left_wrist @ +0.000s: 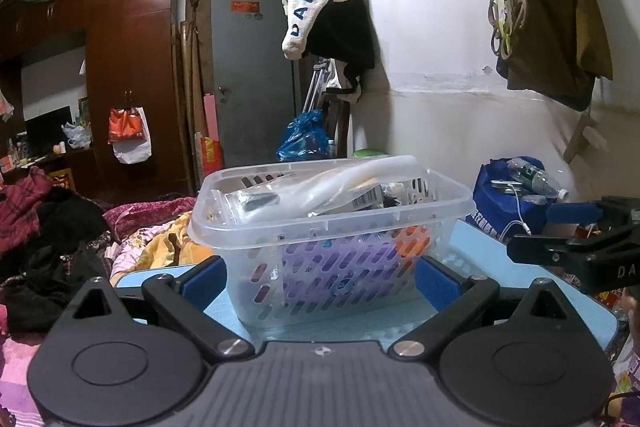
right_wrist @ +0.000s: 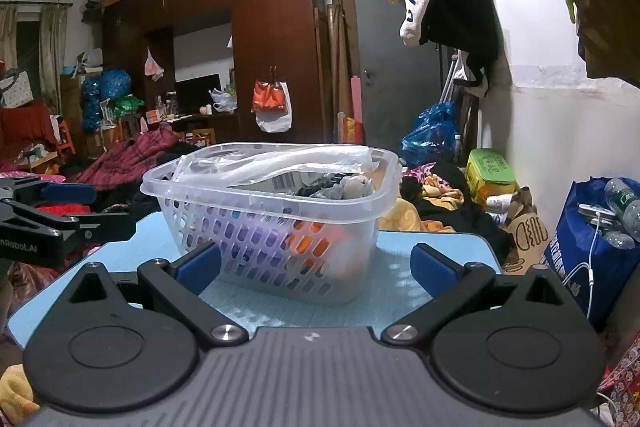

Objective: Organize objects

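A clear plastic basket [left_wrist: 260, 223] with slotted walls stands on a small light-blue table [left_wrist: 352, 323]. It holds several things: a purple item, an orange item, a clear bag, a barcoded packet and grey cloth. My left gripper [left_wrist: 320, 277] is open and empty, its blue pads either side of the basket's near wall. In the right wrist view the basket [right_wrist: 240, 195] stands just ahead of my right gripper [right_wrist: 316, 263], which is open and empty. The right gripper shows at the right edge of the left view [left_wrist: 576, 231]; the left gripper shows at the left edge of the right view [right_wrist: 52, 211].
A bed with heaped clothes [right_wrist: 128, 163] lies left of and behind the table. A blue bag with a water bottle [right_wrist: 600, 235] stands at the right by the white wall. A green box [right_wrist: 490, 171] and brown paper bag [right_wrist: 524, 227] sit beyond the table.
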`<act>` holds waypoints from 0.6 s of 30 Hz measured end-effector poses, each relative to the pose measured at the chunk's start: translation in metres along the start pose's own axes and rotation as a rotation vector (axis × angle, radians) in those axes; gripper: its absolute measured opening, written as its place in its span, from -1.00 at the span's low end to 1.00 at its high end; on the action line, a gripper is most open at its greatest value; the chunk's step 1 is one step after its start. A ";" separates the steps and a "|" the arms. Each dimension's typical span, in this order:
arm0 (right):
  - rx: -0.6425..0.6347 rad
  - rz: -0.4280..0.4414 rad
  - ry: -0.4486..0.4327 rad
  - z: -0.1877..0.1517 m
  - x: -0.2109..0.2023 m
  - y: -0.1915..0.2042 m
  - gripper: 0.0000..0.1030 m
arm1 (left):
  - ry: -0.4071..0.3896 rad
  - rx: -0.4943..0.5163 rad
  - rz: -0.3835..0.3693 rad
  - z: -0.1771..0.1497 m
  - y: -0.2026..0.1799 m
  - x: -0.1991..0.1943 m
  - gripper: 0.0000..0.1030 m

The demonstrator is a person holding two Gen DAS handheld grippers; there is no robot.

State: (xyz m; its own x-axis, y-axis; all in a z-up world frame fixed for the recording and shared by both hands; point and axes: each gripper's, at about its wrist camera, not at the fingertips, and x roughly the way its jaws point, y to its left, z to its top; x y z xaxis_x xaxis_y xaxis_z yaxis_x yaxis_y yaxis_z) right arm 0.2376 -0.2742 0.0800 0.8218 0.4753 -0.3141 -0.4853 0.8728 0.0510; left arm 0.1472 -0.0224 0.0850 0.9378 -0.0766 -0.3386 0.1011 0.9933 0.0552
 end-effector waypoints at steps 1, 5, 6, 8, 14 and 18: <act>0.001 0.001 -0.001 0.000 0.000 0.000 1.00 | -0.001 -0.001 0.000 0.000 0.000 0.000 0.96; 0.005 0.005 0.003 0.000 0.000 0.000 1.00 | 0.001 -0.007 -0.003 0.000 0.000 0.001 0.96; 0.005 0.003 0.003 0.000 0.000 0.000 1.00 | 0.002 -0.008 -0.003 -0.001 0.000 0.002 0.96; 0.007 0.006 0.003 0.000 0.000 0.000 1.00 | 0.004 -0.008 -0.005 -0.001 0.000 0.003 0.96; 0.002 0.008 -0.002 0.000 -0.001 0.002 1.00 | 0.007 -0.013 -0.006 -0.001 -0.001 0.005 0.96; 0.008 0.011 -0.006 0.001 -0.003 0.002 1.00 | 0.007 -0.013 -0.006 -0.001 -0.001 0.005 0.96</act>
State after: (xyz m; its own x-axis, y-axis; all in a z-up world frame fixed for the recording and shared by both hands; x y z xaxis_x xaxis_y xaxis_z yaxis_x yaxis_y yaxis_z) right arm 0.2350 -0.2737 0.0820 0.8184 0.4854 -0.3077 -0.4919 0.8685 0.0615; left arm 0.1517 -0.0241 0.0823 0.9348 -0.0823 -0.3455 0.1025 0.9939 0.0404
